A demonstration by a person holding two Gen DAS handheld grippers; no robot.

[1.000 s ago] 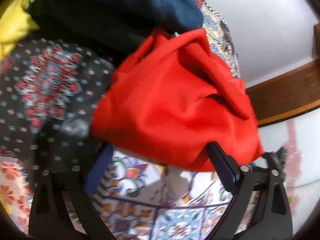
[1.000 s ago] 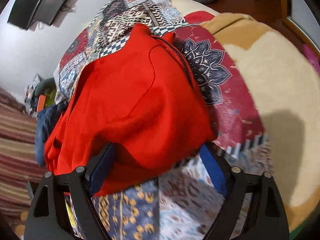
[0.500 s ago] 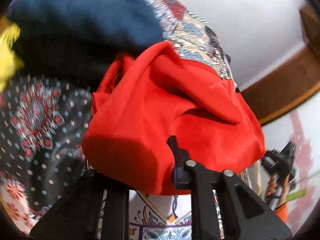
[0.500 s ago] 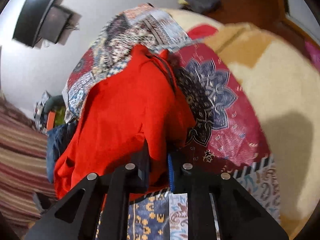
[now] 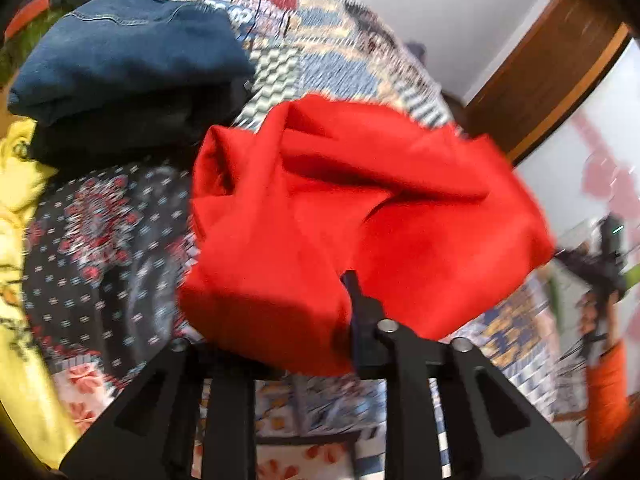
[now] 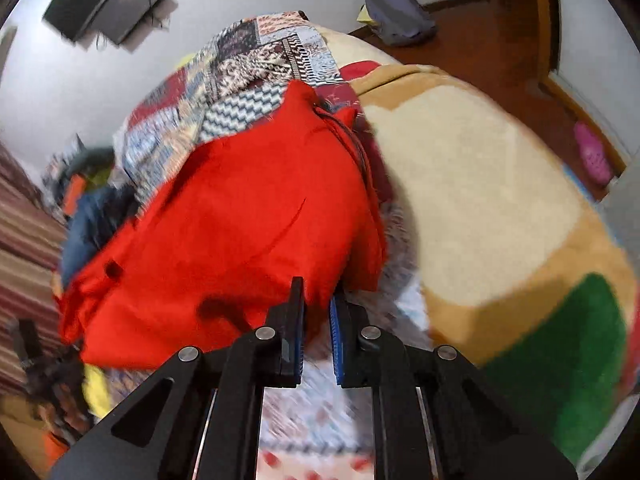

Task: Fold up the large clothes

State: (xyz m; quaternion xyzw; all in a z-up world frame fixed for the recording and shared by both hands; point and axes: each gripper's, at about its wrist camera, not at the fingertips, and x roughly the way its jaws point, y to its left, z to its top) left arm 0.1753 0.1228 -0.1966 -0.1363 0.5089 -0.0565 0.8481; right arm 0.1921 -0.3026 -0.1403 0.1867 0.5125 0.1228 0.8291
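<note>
Left wrist view, left to right: yellow garment (image 5: 18, 240) at the far left edge, dark floral-print cloth (image 5: 100, 240) beside it. Folded blue jeans (image 5: 124, 52) sit on a folded black garment (image 5: 132, 128) at upper left, both on the patchwork bedspread (image 5: 320, 40). The red garment (image 5: 360, 216) fills the centre, bunched and lifted off the bed, blurred at the edges. The left gripper (image 5: 312, 320) has a thick wad of the red fabric's near edge between its jaws; the cloth covers the left finger, only the right finger (image 5: 360, 312) shows. Jaws are opening slightly, but the fabric is still pinched. At the far right, the other gripper, small and blurred, with an orange sleeve (image 5: 604, 392) below it; brown wood frame (image 5: 540, 80) at upper right.

Right wrist view, left to right: striped cloth (image 6: 24, 248) at the left edge, jeans (image 6: 92, 216) past it, a dark wall-mounted screen (image 6: 108, 4) at upper left. The red garment (image 6: 224, 232) hangs across the centre over the bedspread (image 6: 256, 64). The right gripper (image 6: 316, 320) is pressed nearly together, clamped on a thin edge of the red garment at its lower right corner. Right of it, a beige blanket (image 6: 480, 184) with a green patch (image 6: 568, 352), a grey bag (image 6: 396, 8) on the wooden floor (image 6: 500, 52), and a pink slipper (image 6: 592, 156).
</note>
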